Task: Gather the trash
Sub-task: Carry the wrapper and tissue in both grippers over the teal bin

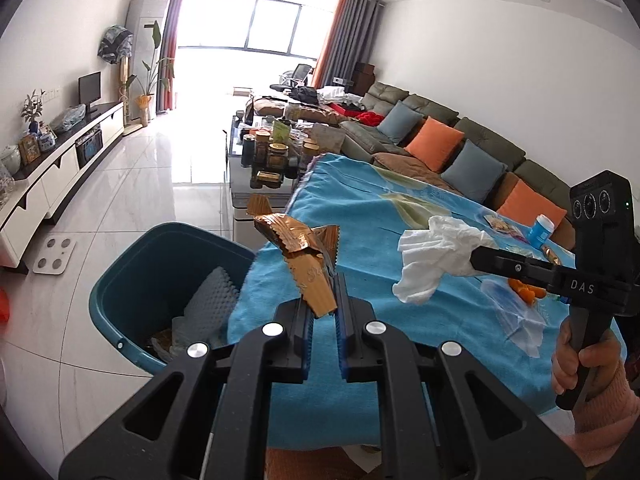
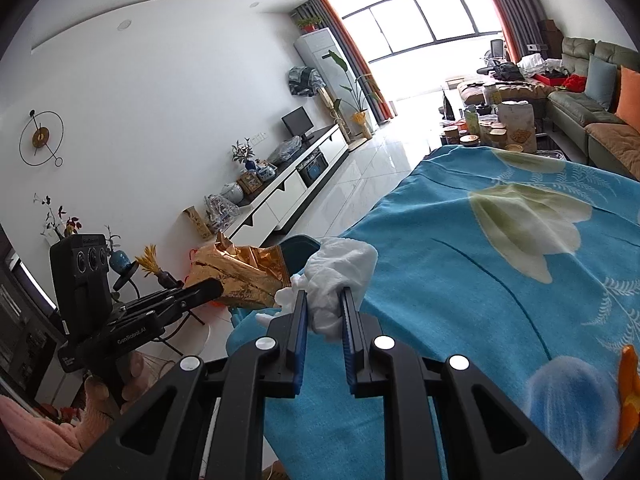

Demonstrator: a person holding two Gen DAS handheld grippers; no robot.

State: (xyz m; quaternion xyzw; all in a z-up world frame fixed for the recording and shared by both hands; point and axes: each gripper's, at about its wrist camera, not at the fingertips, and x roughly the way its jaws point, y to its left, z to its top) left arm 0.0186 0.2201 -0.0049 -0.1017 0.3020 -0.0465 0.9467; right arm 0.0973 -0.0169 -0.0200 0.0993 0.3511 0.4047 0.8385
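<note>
**Carrying two pieces of trash at the tabletop edge**

Holding a crumpled gold foil wrapper, the left hand-held gripper has its blue-padded fingers drawn narrow around the wrapper's lower end. The wrapper sticks up and away from the fingers, above the edge of the tabletop, which is draped in a blue flowered cloth, and just beside the teal bin standing on the tiled floor below. Inside the bin lie a grey dimpled foam piece and some other scraps too dim to name.

The right hand-held gripper is clamped on a wad of white tissue, which bulges out past the fingertips and hangs above the cloth. From the right wrist view, the tissue and the wrapper sit close together, with the bin's rim showing between them.

Farther back on the cloth rest a blue-and-white bottle, orange peel and a clear plastic bag.
</note>
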